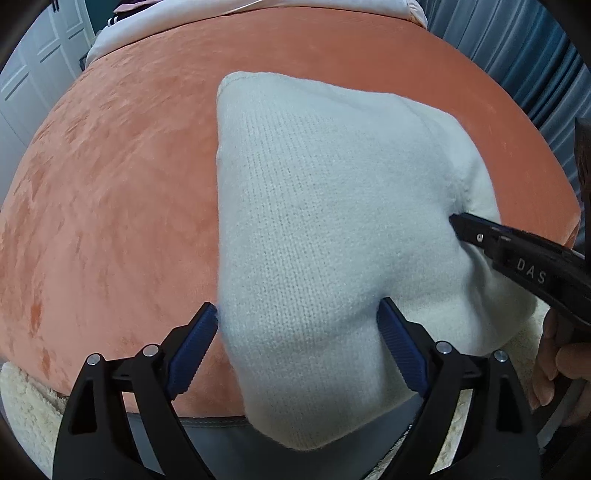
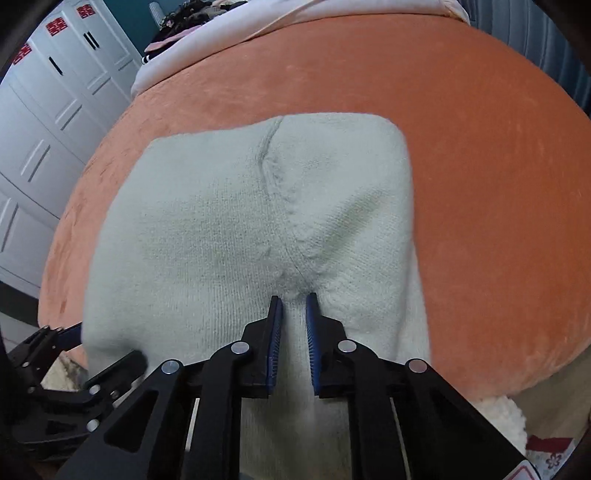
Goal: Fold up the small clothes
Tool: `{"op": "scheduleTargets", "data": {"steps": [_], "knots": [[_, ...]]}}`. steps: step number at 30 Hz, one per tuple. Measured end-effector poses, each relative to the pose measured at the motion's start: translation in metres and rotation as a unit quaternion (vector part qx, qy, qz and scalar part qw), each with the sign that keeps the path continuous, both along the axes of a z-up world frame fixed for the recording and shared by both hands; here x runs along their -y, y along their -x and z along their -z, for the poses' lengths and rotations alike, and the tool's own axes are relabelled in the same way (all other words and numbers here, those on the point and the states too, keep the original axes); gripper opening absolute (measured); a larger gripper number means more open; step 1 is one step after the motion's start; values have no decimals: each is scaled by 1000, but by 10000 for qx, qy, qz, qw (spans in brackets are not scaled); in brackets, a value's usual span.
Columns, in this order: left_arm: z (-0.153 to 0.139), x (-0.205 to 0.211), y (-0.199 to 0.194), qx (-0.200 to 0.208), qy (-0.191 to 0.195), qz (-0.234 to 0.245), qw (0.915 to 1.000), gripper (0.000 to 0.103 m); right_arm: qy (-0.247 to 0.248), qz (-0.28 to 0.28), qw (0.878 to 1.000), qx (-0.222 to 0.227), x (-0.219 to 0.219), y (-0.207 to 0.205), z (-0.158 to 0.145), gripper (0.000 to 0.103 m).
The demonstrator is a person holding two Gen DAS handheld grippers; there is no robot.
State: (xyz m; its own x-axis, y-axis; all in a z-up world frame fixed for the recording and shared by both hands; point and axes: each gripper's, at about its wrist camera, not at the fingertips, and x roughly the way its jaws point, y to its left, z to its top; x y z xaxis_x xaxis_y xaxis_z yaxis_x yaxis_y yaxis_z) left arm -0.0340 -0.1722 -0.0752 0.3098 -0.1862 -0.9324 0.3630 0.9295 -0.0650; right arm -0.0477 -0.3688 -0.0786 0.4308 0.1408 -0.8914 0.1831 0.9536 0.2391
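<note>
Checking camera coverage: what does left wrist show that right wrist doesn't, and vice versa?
Left wrist only: the left tongs standing wide open over the near edge of the white knit garment, the person's hand behind the right tongs, and blue curtains at the far right.

Right wrist only: the right tongs nearly shut, a ridge of knit between the blue pads, white wardrobe doors with red stickers, and a seam running up the garment.

Both: the garment lying on the orange blanket, and pale bedding at the far end.

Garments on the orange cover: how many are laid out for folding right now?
1: the pale knit garment lies on the orange cover, its near edge hanging over. The far clothes pile may hide more.
</note>
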Motion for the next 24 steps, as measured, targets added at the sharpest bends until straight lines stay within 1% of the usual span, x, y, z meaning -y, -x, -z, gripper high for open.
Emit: {"op": "scheduleTargets", "data": {"steps": [1, 2, 3, 4, 5, 6, 7, 8, 10, 11, 12, 13, 14, 15, 17, 18, 19, 20, 21, 22, 23, 24], "knots": [[-4, -3, 0, 8, 69, -2, 10000, 85, -6, -12, 10000, -52, 1, -1, -10, 10], [-10, -6, -1, 10, 241, 27, 9997, 82, -79, -5, 9999, 84, 3, 1, -24, 11], [-18, -8, -1, 60, 379, 18, 9993, 82, -182, 7, 9994, 305, 6, 4, -38, 15], [-29, -13, -4, 198, 573, -44, 9982, 82, -231, 31, 9987, 456, 8, 3, -44, 24], [-39, -16, -9, 341, 714, -134, 9968, 82, -231, 116, 9980, 578, 14, 3, -52, 30], [-46, -16, -16, 430, 795, -215, 9957, 83, -209, 246, 9972, 674, 21, 2, -56, 45], [-51, -15, -26, 477, 870, -292, 9946, 83, -187, 380, 9964, 741, 28, -1, -58, 53], [-53, -13, -37, 474, 916, -351, 9941, 83, -176, 528, 9958, 723, 36, -7, -54, 54], [-52, -6, -57, 421, 973, -467, 9933, 83, -219, 795, 9957, 431, 49, -23, -35, 57], [-48, -1, -65, 384, 972, -470, 9934, 84, -349, 827, 9958, 186, 55, -32, -18, 57], [-42, 5, -71, 338, 891, -474, 9943, 84, -476, 808, 9956, -64, 58, -41, -3, 52], [-33, 11, -78, 271, 743, -453, 9958, 84, -618, 789, 9949, -153, 59, -45, 4, 41], [-26, 16, -82, 209, 603, -434, 9970, 83, -611, 753, 9953, -12, 58, -43, -2, 34], [-21, 19, -84, 159, 496, -431, 9977, 82, -579, 649, 9960, 195, 56, -42, -16, 16], [-17, 22, -82, 215, 444, -462, 9977, 83, -426, 549, 9952, 684, 52, -37, -45, 15], [-16, 22, -81, 250, 425, -458, 9977, 84, -402, 537, 9947, 782, 54, -35, -50, 15], [-13, 23, -81, 278, 391, -453, 9978, 85, -387, 556, 9952, 713, 56, -37, -44, 15], [-11, 23, -83, 287, 349, -464, 9979, 87, -319, 570, 9968, 462, 59, -44, -27, 16], [-8, 25, -83, 270, 326, -460, 9980, 88, -158, 548, 9984, 31, 58, -54, -1, 18], [-6, 26, -84, 220, 326, -431, 9983, 88, -197, 506, 9984, -159, 59, -57, 19, 25], [-5, 27, -83, 222, 291, -416, 9985, 88, -344, 585, 9977, 23, 63, -54, 21, 25], [-5, 28, -83, 255, 236, -410, 9986, 89, -455, 636, 9969, -3, 66, -53, 14, 25]]}}
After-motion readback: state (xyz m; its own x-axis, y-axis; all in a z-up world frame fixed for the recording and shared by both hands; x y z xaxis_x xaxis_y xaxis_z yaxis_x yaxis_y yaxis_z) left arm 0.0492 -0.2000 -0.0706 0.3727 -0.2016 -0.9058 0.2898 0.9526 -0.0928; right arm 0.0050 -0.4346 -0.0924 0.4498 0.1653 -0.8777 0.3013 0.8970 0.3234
